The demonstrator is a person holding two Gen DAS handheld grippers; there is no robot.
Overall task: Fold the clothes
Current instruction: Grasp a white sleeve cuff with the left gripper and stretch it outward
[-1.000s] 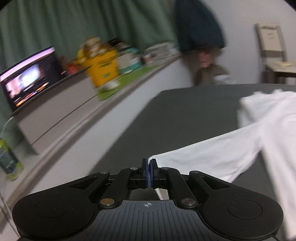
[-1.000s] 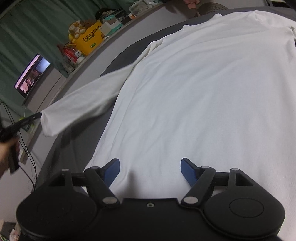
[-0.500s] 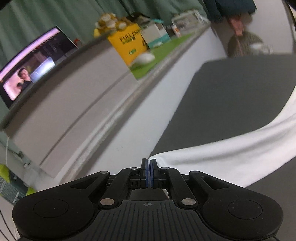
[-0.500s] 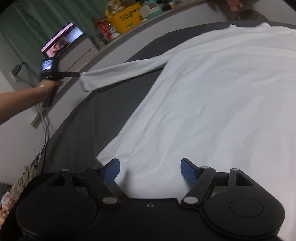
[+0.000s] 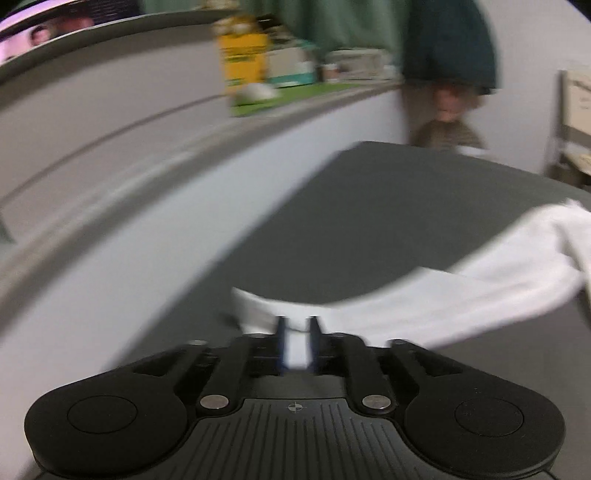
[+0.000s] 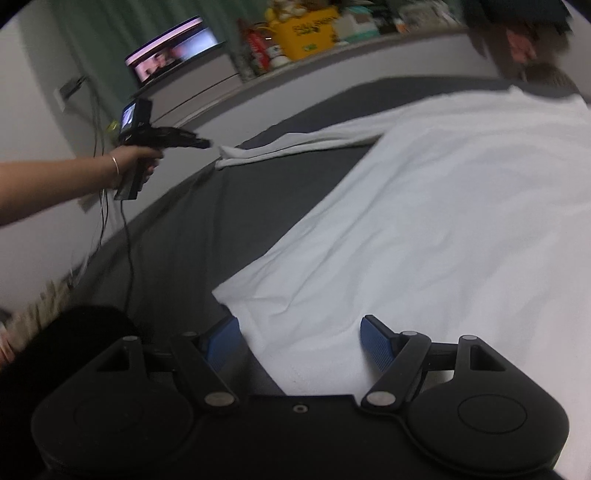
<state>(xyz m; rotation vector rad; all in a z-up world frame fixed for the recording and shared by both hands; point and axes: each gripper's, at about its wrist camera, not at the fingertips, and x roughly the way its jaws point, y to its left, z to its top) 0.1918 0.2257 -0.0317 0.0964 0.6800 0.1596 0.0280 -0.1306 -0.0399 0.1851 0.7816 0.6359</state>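
A white long-sleeved shirt [image 6: 436,221] is spread flat over a dark grey bed [image 6: 207,229], taking up most of the right wrist view; its far edge and right side are cut off by the frame. One sleeve [image 5: 424,299] is stretched out sideways toward the bed's edge, and its cuff end [image 5: 258,310] can be seen lying on the grey surface.

The left gripper [image 5: 297,345] is parked right at that cuff. Its jaws have just been opening — a narrow gap is seen between the fingers, with white fabric showing in it, but the pads aren't pressed on the cloth. From the right wrist view the same gripper [image 6: 201,142] is seen held in a hand [image 6: 138,157], tip just beside the cuff; whether it touches can't be told, since everything there is smeared by blur.

The right gripper [image 6: 299,341] is spread wide with nothing clamped, its blue pads [image 6: 375,338] hovering by the shirt's near corner — the hem passes between the fingers, contact unclear.

Beyond the bed a ledge is cluttered: a yellow box [image 6: 306,31], a lit screen [image 6: 173,48], the rest too blurred to name.
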